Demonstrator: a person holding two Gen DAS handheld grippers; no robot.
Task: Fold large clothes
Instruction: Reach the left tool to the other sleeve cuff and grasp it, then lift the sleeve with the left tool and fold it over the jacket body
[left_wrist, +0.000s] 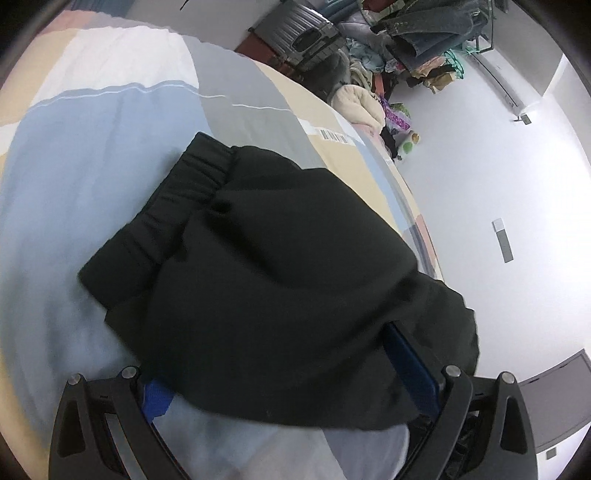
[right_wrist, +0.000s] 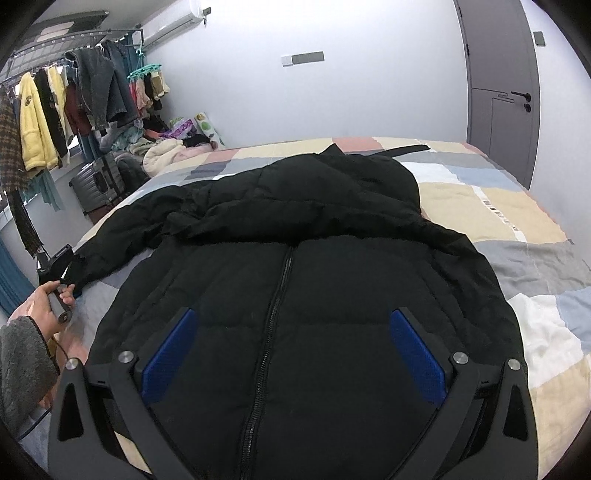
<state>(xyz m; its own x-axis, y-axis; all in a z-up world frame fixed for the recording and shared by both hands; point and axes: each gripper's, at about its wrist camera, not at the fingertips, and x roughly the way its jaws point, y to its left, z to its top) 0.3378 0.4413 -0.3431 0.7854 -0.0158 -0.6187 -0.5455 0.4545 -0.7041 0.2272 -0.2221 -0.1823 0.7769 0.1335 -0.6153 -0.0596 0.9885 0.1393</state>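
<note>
The left gripper (left_wrist: 288, 373) holds the jacket (right_wrist: 295, 280) sleeve (left_wrist: 258, 258) near the bed's (right_wrist: 517, 206) left edge; it may slip. The right gripper's (right_wrist: 295, 354) jaws are wide, empty.

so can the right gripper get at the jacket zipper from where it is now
Probably yes. The right gripper hangs open right over the jacket, its blue pads either side of the zipper, with nothing lying between them. The left gripper is off at the sleeve cuff.
</note>
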